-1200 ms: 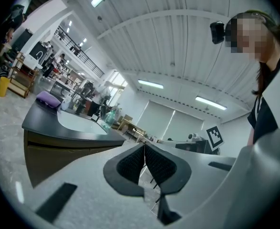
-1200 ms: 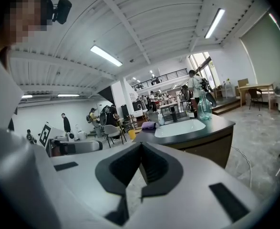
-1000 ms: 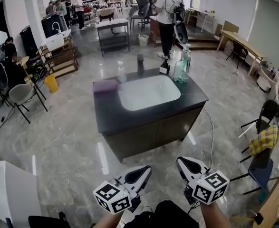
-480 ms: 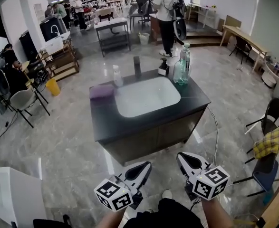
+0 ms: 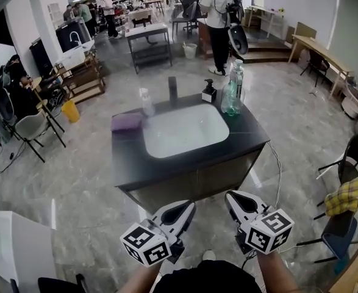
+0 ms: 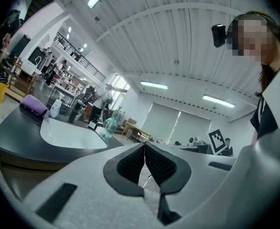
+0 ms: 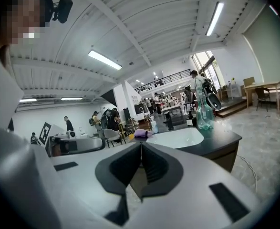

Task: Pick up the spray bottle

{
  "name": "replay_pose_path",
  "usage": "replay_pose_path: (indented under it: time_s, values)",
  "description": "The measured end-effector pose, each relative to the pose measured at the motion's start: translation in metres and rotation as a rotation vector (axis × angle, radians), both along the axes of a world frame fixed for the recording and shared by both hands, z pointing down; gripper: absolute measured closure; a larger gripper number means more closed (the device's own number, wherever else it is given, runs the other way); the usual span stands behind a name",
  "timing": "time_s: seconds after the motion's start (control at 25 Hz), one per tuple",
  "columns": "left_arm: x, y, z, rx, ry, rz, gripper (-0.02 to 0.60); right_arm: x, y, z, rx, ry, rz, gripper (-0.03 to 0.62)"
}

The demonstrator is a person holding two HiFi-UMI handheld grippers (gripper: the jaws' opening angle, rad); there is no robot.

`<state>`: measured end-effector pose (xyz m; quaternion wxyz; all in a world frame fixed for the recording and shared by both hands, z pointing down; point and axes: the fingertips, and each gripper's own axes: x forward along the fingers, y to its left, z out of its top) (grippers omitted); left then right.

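Observation:
A small white spray bottle (image 5: pixel 146 101) stands at the back left of a dark counter (image 5: pixel 127 160) with a white basin (image 5: pixel 180 130); the left gripper view shows the bottle (image 6: pixel 55 108) far off beside a purple cloth (image 6: pixel 33 103). My left gripper (image 5: pixel 188 207) and right gripper (image 5: pixel 230 196) hang side by side in front of the counter's near edge, well short of the bottle. Both are shut with nothing between the pads, as the left gripper (image 6: pixel 144 145) and right gripper (image 7: pixel 141 144) show in their own views.
On the counter also stand a dark faucet (image 5: pixel 172 90), a black pump bottle (image 5: pixel 209 93) and greenish bottles (image 5: pixel 230 94) at the back right. A cable (image 5: pixel 275 171) trails on the floor to the right. Chairs (image 5: pixel 351 161) stand at the right, people at the back.
The counter has drawn nearer in the head view. Both grippers have advanced toward its front edge, still shut and side by side.

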<state>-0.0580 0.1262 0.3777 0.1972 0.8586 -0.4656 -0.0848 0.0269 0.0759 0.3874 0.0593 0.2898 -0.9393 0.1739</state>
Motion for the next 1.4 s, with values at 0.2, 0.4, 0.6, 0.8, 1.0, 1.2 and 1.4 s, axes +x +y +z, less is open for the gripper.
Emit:
replay_pose_path:
  time_s: [0.2,0.4,0.6,0.8,1.0,1.2,1.4]
  values:
    - [0.016,-0.018,0.002,0.003,-0.008,-0.014,0.575,0.013,-0.022,0.006,-0.006,0.001,-0.020,0.586]
    - [0.030,-0.039,0.008,0.001,-0.009,-0.034,0.575,0.023,-0.040,0.016,-0.012,0.018,-0.057,0.586]
    - [0.046,-0.054,0.011,-0.003,-0.006,-0.042,0.575,0.038,-0.059,0.021,-0.016,0.028,-0.063,0.588]
    - [0.060,-0.065,0.016,-0.025,-0.009,-0.029,0.575,0.049,-0.069,0.025,-0.029,0.035,-0.058,0.586]
    - [0.068,-0.078,0.014,-0.020,-0.034,0.000,0.575,0.055,-0.080,0.027,-0.037,0.024,-0.038,0.586]
    - [0.070,-0.093,0.013,-0.024,-0.005,0.020,0.575,0.059,-0.091,0.030,-0.046,0.024,-0.019,0.586]
    - [0.064,-0.113,0.014,-0.019,-0.014,0.039,0.575,0.054,-0.108,0.031,-0.047,0.031,-0.004,0.588]
